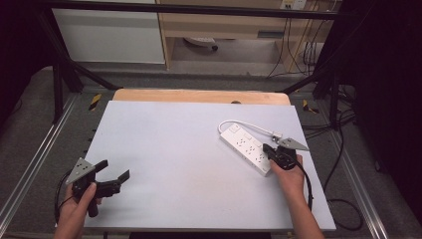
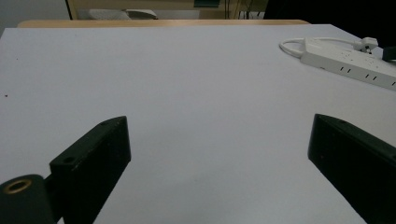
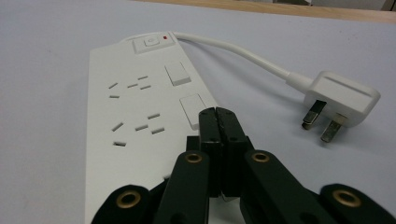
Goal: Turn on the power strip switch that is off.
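A white power strip (image 1: 246, 144) lies slantwise on the right half of the white table top (image 1: 179, 144), its short cable curling to a white plug (image 1: 277, 135) beside it. My right gripper (image 1: 267, 149) is shut with nothing between its jaws. In the right gripper view its tips (image 3: 218, 116) rest over the strip (image 3: 135, 116) beside a rocker switch (image 3: 192, 109), with the plug (image 3: 343, 98) to the right. My left gripper (image 1: 115, 169) stands open and empty near the front left corner. Its view has the jaws (image 2: 219, 121) wide apart and the strip (image 2: 350, 63) far off.
A wooden table edge (image 1: 199, 95) shows behind the white top. Black frame legs (image 1: 62, 74) stand at both back corners, and cables (image 1: 338, 164) trail over the floor on the right. A bare stretch of table lies between the two grippers.
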`<state>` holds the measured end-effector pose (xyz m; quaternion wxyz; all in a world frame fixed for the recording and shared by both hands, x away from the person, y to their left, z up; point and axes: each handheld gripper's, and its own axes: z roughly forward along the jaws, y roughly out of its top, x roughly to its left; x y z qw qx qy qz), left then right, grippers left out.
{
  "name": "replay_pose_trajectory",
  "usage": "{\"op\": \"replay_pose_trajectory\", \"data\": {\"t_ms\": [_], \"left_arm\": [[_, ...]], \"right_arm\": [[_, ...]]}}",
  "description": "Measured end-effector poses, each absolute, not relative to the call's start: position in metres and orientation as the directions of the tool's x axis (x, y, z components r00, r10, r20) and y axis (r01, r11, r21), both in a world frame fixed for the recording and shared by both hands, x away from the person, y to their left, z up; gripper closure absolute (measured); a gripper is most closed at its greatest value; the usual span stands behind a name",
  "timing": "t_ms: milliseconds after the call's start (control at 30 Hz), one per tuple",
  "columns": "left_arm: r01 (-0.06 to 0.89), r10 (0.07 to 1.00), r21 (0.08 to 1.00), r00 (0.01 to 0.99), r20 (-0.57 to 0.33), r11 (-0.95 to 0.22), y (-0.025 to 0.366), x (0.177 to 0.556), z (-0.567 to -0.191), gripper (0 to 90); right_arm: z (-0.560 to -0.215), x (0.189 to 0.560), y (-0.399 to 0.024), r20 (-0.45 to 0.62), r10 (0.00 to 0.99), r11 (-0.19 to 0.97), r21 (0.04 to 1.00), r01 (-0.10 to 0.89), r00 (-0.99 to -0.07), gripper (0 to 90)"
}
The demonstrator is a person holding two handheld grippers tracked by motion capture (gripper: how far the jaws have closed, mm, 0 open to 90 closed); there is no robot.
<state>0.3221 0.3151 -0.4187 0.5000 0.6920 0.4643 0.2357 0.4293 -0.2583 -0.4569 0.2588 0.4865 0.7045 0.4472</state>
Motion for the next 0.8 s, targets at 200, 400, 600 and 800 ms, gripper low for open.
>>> {"op": "replay_pose_trajectory", "data": {"t_ms": [200,400,600,800], "left_arm": [[0.406,0.880,0.911,0.456,-0.135,-0.070,0.3155,0.3221,-0.4187,5.9],[0.407,0.880,0.911,0.455,-0.136,-0.070,0.3154,0.3221,-0.4187,5.9],[0.409,0.880,0.910,0.455,-0.138,-0.069,0.3154,0.3222,-0.4188,5.9],[0.409,0.880,0.910,0.455,-0.138,-0.069,0.3155,0.3224,-0.4190,5.9]], "right_arm": [[-0.4565,0.4303,-0.2592,0.076,0.918,0.122,0.880,0.460,-0.388,90.0],[-0.4558,0.4306,-0.2579,0.079,0.917,0.120,0.879,0.462,-0.390,90.0],[-0.4534,0.4301,-0.2581,0.075,0.916,0.122,0.885,0.450,-0.395,90.0],[-0.4506,0.4287,-0.2570,0.083,0.913,0.114,0.888,0.446,-0.399,89.9]]}}
